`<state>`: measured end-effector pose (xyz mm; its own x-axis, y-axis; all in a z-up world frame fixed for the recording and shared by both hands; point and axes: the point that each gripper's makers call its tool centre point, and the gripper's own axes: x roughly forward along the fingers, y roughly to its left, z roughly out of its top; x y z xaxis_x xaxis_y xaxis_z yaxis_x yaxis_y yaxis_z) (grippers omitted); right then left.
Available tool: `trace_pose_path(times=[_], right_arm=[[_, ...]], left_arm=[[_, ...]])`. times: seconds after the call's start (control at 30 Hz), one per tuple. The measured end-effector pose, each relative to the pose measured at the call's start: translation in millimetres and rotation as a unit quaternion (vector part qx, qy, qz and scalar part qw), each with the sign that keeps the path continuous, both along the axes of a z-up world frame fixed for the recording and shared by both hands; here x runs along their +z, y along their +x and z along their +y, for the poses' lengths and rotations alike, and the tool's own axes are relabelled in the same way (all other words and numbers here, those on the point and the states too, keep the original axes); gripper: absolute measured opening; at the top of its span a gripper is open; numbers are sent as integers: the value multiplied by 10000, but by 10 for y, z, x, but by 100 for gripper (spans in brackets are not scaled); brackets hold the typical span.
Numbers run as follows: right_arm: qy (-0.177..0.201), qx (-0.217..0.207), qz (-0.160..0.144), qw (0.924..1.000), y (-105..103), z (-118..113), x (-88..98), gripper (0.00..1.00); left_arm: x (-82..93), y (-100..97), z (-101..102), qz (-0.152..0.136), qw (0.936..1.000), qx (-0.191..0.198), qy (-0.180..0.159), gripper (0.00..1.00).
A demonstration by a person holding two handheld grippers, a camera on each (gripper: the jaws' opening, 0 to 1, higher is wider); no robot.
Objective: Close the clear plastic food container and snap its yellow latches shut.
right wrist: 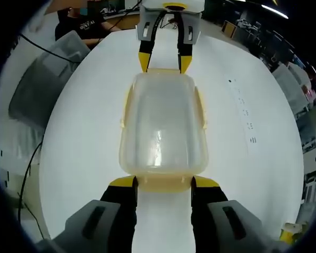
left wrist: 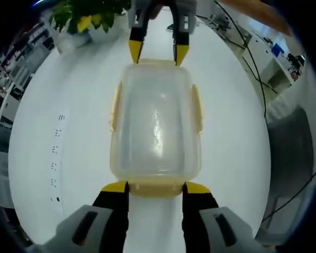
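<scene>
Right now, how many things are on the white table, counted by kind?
Clear food container with yellow latches: 1
Gripper: 2, the left gripper at one end of the container and the right gripper at the other
Potted plant: 1
Total: 4

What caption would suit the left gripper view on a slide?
Two open grippers, left and right, flank the ends of a lidded clear container on a white table.

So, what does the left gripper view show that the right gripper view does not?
Left gripper view alone: a potted plant at the table's far edge.

Right gripper view alone: a seated person and a grey chair beside the table.

Both: the clear container with lid on, lying on the white table, with the left gripper and right gripper at its opposite short ends.
</scene>
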<state>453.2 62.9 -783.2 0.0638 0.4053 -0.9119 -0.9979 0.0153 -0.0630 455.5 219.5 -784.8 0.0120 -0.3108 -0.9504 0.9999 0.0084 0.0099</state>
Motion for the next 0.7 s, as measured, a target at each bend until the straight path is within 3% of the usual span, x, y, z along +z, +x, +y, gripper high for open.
trace_pose_path(times=[0.23, 0.7], right_arm=[[-195, 142, -246, 9994, 68, -34, -18, 37], [-241, -78, -111, 9996, -39, -36, -51, 37]], left_arm=[[-18, 38, -6, 28, 9999, 158, -13, 34], [-29, 50, 2, 25, 9999, 120, 3, 34]])
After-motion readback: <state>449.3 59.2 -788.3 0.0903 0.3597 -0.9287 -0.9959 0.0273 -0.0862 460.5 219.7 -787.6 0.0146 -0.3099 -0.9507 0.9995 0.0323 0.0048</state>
